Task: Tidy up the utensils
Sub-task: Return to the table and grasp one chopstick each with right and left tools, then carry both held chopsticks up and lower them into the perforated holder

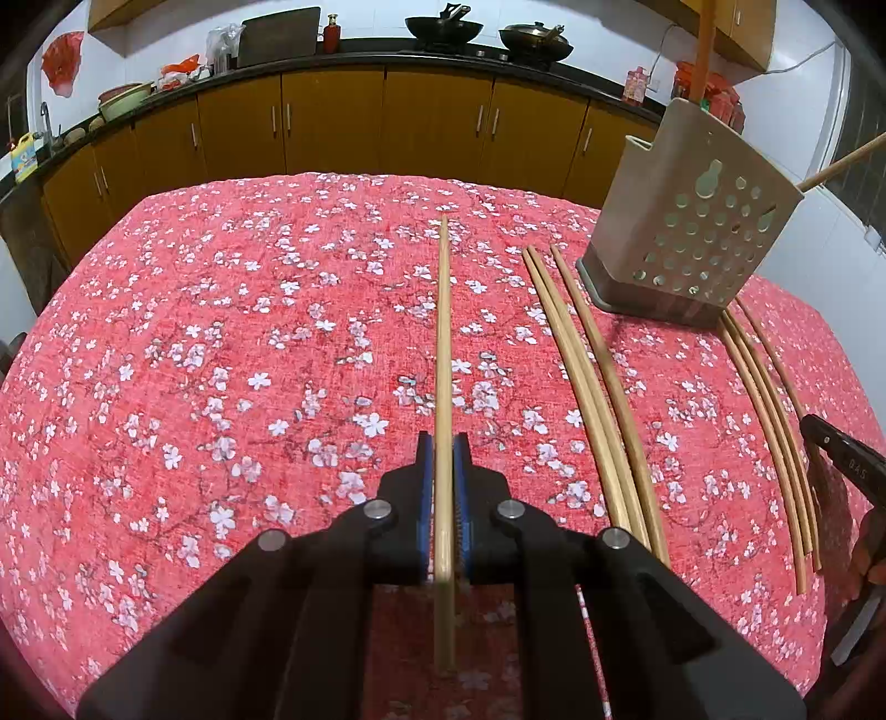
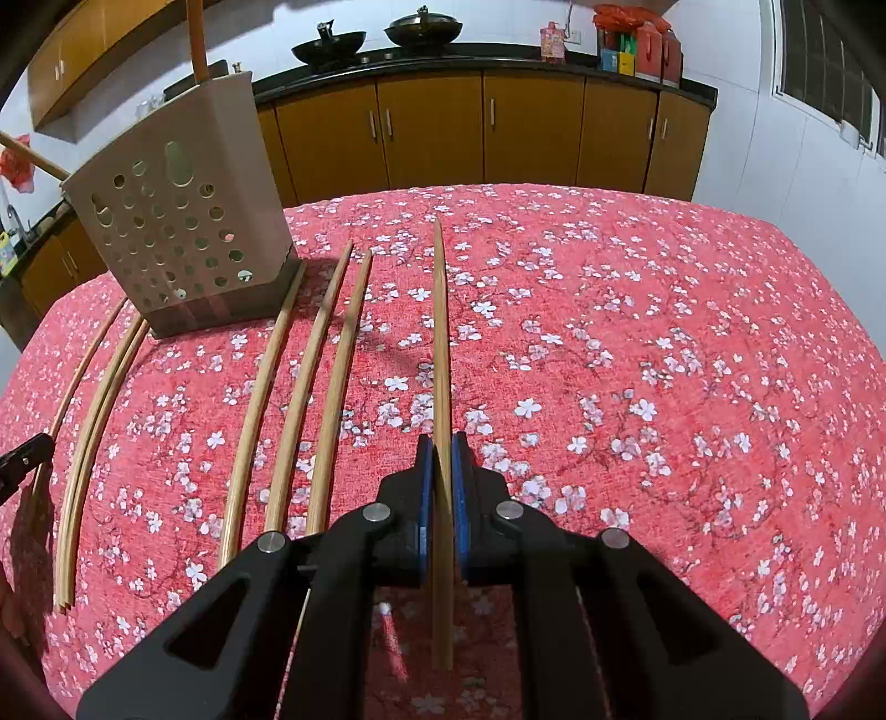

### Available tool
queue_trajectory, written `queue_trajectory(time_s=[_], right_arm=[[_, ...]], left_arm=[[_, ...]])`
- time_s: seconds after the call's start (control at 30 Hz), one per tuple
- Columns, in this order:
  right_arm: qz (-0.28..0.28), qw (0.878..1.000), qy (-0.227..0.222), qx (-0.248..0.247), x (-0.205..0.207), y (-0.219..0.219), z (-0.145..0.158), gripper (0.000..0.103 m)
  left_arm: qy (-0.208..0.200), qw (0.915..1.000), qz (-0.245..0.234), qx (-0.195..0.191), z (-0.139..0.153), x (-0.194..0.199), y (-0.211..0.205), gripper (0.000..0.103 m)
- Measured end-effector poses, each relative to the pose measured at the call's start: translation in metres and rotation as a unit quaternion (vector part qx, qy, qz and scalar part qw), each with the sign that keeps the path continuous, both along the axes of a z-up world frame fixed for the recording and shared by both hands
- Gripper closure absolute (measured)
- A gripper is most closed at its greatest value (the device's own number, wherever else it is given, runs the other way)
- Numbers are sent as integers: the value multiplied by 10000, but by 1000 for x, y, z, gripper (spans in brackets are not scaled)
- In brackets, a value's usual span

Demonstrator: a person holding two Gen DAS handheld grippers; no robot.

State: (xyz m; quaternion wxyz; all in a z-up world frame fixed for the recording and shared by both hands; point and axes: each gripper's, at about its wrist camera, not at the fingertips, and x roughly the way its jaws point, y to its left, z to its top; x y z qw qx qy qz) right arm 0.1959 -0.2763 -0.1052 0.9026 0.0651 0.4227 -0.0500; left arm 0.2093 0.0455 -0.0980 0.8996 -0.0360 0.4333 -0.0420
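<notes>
between both tools (image 1: 443, 459) (image 2: 441, 459), perhaps separate chopsticks (image 1: 443, 343)

Your left wrist camera sits low over the table (image 1: 166, 387), looking forward along its fingers toward the cabinets (image 1: 332, 127), with the holder (image 1: 692, 221) ahead on its right. Your right wrist camera sits equally low and close, facing the same cabinets (image 2: 498, 127), with that holder (image 2: 183, 221) on its left. The 2 views share the holder, the chopsticks (image 1: 587, 387) (image 2: 288, 399) lying between them, and the woks (image 1: 443, 27) (image 2: 329, 44).
</notes>
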Motion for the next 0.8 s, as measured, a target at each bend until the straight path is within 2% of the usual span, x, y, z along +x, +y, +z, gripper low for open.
queue_trajectory(time_s=[0.43,0.63,0.8], right_arm=[[-4,9999,13,-105,0,4,-1,95],[3,10000,-6,44,-2,2,-1,94],[66,9999,-10,105,-6,1,0,94]], left_arm=[[1,10000,5,-1,0,-1,0,93],[0,9999,4,148,-1,-1,-4,93],[1,9999,-12,103,-2,2,-5,93]])
